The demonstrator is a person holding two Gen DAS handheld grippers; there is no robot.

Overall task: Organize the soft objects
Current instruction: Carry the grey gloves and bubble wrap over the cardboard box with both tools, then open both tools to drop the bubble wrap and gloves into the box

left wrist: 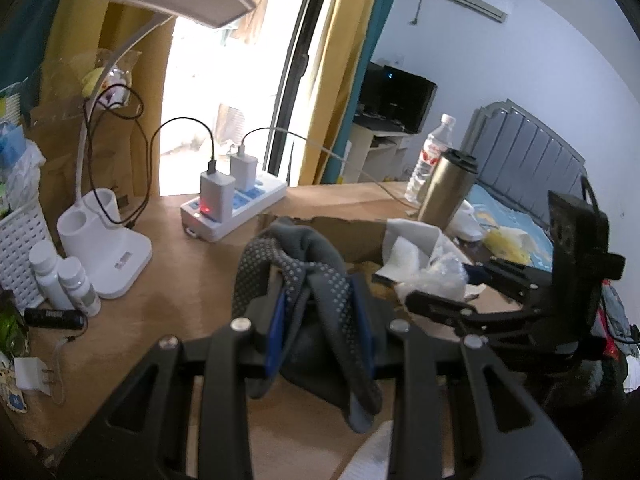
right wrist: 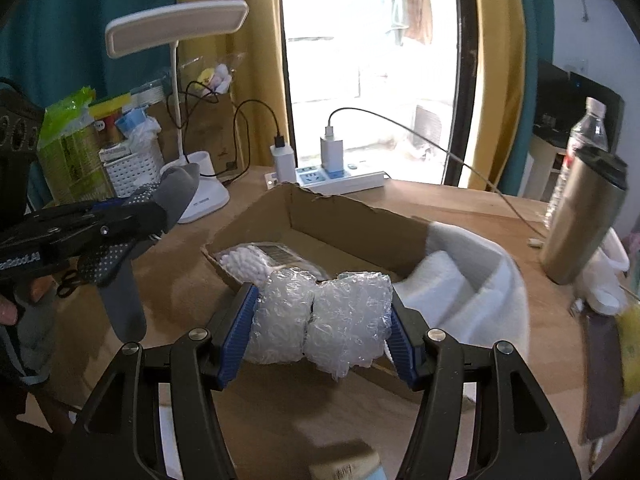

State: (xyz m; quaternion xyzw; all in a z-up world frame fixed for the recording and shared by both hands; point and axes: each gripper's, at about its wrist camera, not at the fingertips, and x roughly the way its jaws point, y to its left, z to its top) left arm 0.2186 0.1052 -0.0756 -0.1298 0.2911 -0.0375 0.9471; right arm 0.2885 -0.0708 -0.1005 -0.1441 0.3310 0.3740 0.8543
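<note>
Over the table (right wrist: pixel 460 204), the left gripper (left wrist: pixel 318 320) is clenching a dotted grey sock (left wrist: pixel 296 276), carrying it clear of the surface, probably toward the box (right wrist: pixel 320 220). To its right, the right gripper (right wrist: pixel 320 320) is squeezing bubble wrap (right wrist: pixel 320 312) just above the box's near edge. White cloth (right wrist: pixel 472 292) is draping over the box's right end, hiding that corner.

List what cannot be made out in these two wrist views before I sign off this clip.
- Cardboard box floor, near end: right wrist view, hidden by the bubble wrap in the right gripper.
- Box interior: left wrist view, blocked by the grey dotted sock in the left gripper.
- Object at the bottom edge: right wrist view, blurred and cut off.
- Water bottle label: left wrist view, too small to read.
</note>
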